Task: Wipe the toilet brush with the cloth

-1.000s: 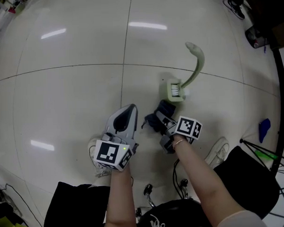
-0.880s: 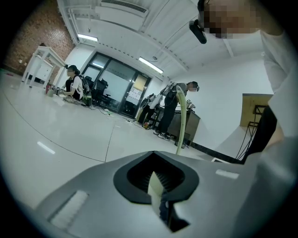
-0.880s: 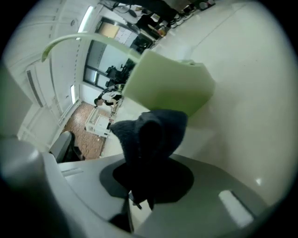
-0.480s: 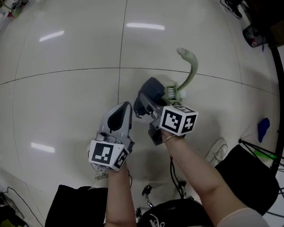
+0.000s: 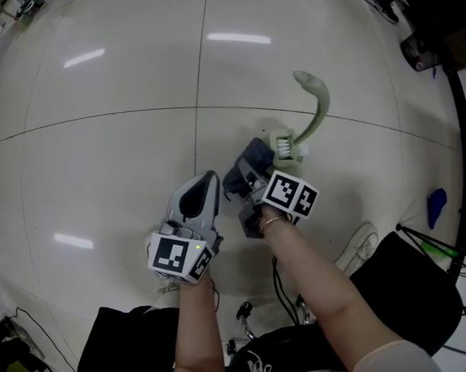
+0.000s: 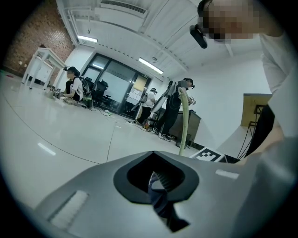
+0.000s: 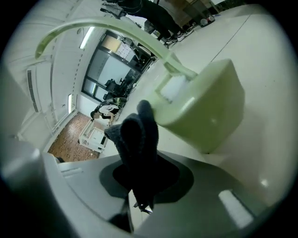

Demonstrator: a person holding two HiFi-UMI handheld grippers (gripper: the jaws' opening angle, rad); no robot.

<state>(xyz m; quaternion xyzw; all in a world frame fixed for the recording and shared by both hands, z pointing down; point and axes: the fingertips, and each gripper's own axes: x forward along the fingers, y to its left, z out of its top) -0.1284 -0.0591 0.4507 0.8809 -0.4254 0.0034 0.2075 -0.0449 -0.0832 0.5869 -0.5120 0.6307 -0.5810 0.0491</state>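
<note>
My right gripper (image 7: 142,183) clamped on dark fleecy cloth (image 7: 135,132), pale green curved-handle toilet brush (image 7: 205,111) just past its fingertips, contact unclear, left gripper (image 6: 156,162) pinched closed, cloth nearer brush than a second ago

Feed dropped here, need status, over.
Right gripper shut on cloth. Left gripper shut, empty. Cloth at toilet brush head. Nothing blocking.

The toilet brush (image 7: 205,111) is smooth, pale-green plastic with a soft sheen. The dark cloth (image 7: 137,135) looks fuzzy and matt. The tiled floor (image 5: 100,87) is glossy, mirroring the ceiling lights.
</note>
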